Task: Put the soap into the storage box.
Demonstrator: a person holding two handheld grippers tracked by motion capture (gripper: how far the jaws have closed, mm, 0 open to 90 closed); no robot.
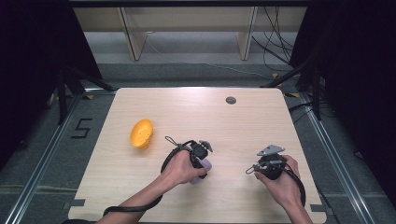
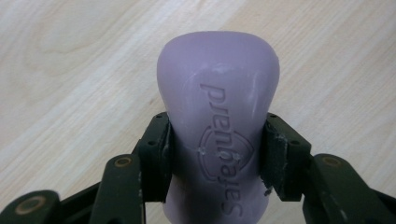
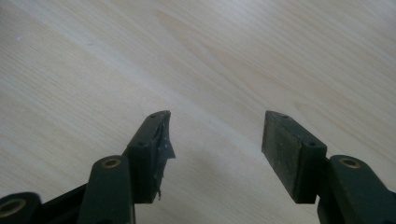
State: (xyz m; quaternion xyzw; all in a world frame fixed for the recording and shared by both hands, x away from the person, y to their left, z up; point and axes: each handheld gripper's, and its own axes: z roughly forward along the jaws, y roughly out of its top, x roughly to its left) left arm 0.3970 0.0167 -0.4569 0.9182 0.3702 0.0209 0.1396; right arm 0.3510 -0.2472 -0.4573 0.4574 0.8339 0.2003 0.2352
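Table (image 1: 243, 116) of pale wood, rounded corners, small grey grommet (image 1: 230, 100) set near far edge. Dark floor around, number 5 marked at left.

Left hand (image 1: 180, 169) in from bottom edge, wrapped about left gripper (image 1: 204, 164) near table centre, slightly toward near side. Cable looped back along forearm. Right hand (image 1: 279, 181) at near right, holding right gripper (image 1: 261, 163), grey three-cornered plate on top. Well apart from left gripper.

Orange object (image 1: 141, 133), rounded, lying on table left of centre, near left gripper but apart from it, untouched.

Purple soap bar (image 2: 218, 121) clamped between both jaws of left gripper (image 2: 217, 154), pads pressed on its two narrow sides at about mid-length. Broad rounded end projecting past jaw tips, over wood. Embossed lettering and crest on upper face, read upside down in left gripper view. Same bar seen in high view as small lilac patch (image 1: 207, 164) beneath left hand; contact with tabletop not determinable.

Right gripper (image 3: 215, 140) jaws spread wide, nothing between them, bare wood beneath. Left-hand pad frayed, torn strip of covering hanging from inner face.
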